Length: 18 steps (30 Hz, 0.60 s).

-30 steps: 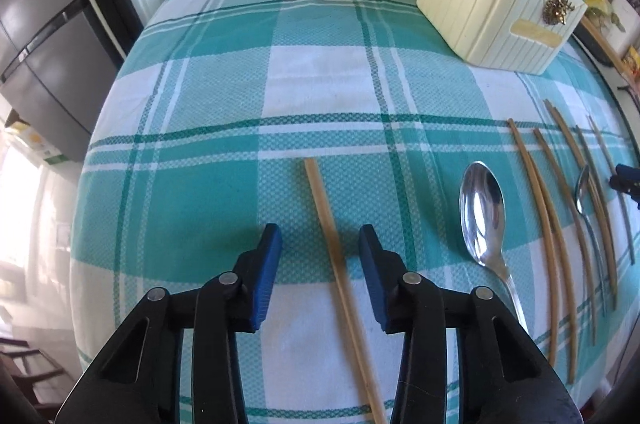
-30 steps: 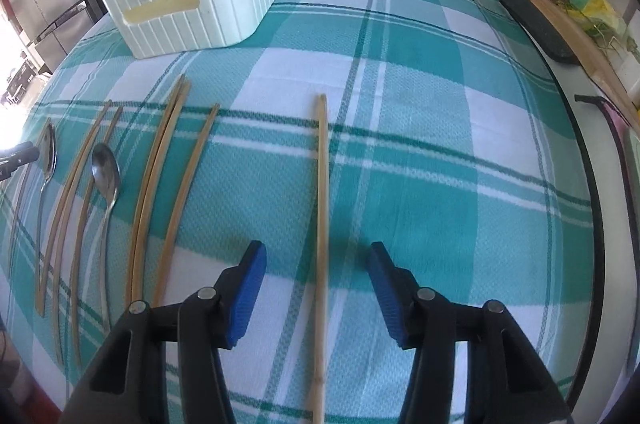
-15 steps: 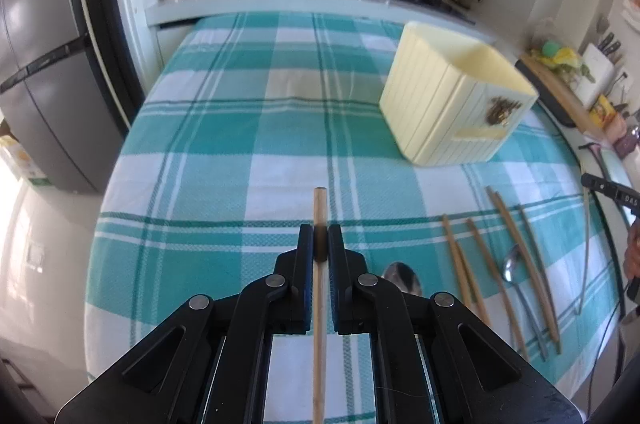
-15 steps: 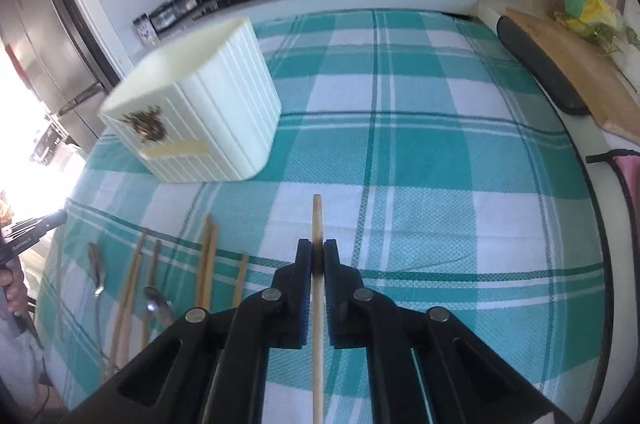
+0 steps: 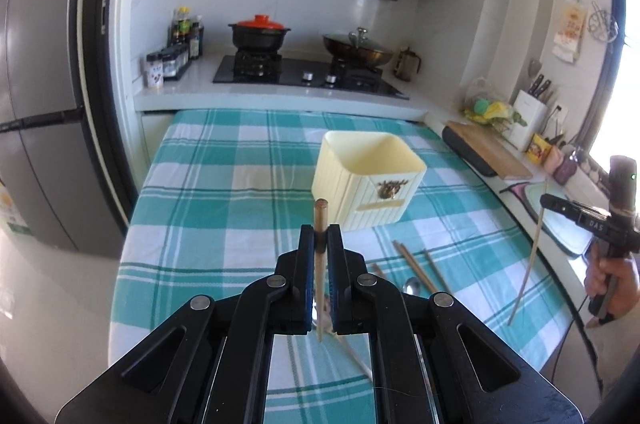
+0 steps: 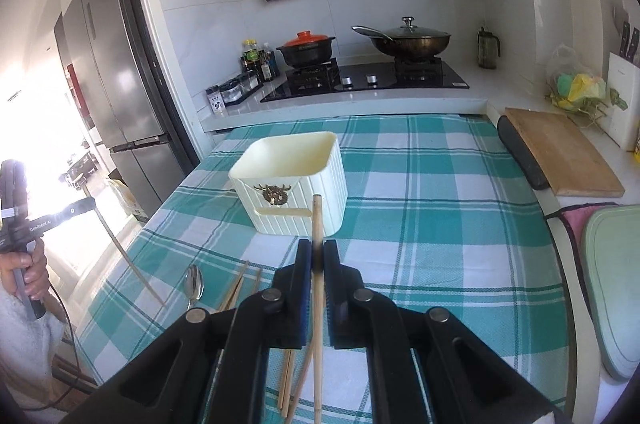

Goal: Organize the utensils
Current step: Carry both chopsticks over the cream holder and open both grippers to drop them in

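Left wrist view: the left hand-held gripper [image 5: 321, 238] is clamped on a wooden chopstick [image 5: 320, 224], its blue pads pressed on the stick on both sides. The stick's long axis runs along the fingers, its blunt end poking out beyond the tips toward the cream utensil box [image 5: 366, 186], which stands in the middle of the desk [image 5: 208, 208] on its teal checked cloth. More chopsticks [image 5: 416, 266] and a spoon [image 5: 412, 286] lie flat near the desk's near edge, to the right of the gripper. At the right edge of the view the right hand-held gripper [image 5: 546, 201] grips a second chopstick [image 5: 530, 260], which hangs steeply downward; its black arm bears small white letters that look like "DAS".

Right wrist view: the right hand-held gripper [image 6: 317, 258] is closed tight on its chopstick [image 6: 317, 224], which points forward at the box's [image 6: 292, 180] near wall with the gold stag emblem. At the left, the other gripper's [image 6: 90, 202] arm reads "GenRobot.AI", and its chopstick [image 6: 124, 252] slants down toward the desk's left edge. A spoon [image 6: 195, 282] and loose chopsticks [image 6: 236, 288] lie near the near-left corner.
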Available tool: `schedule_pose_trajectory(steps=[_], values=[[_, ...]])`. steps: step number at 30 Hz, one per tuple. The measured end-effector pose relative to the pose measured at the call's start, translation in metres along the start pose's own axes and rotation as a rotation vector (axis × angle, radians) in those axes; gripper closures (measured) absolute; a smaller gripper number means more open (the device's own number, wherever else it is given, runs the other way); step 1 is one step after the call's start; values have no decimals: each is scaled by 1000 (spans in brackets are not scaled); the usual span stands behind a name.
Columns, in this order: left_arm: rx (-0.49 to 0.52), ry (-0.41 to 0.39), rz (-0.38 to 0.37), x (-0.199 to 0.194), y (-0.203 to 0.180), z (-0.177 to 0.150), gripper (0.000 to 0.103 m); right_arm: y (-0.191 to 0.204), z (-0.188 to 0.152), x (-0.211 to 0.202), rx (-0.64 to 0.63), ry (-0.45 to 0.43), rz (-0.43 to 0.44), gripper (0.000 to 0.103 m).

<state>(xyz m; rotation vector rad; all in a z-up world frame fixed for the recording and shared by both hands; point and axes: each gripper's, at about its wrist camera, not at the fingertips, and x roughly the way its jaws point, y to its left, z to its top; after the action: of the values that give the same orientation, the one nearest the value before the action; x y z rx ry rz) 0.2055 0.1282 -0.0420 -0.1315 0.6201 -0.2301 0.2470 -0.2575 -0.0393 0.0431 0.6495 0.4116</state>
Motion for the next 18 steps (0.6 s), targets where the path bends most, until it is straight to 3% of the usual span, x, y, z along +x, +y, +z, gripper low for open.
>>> schedule_pose_trajectory(steps=[9, 18], values=[[2, -30, -9, -3, -3, 8, 99, 11, 16, -22, -3, -130, 24, 97], [3, -25, -10, -2, -4, 7, 99, 8, 17, -23, 12, -94, 24, 96]])
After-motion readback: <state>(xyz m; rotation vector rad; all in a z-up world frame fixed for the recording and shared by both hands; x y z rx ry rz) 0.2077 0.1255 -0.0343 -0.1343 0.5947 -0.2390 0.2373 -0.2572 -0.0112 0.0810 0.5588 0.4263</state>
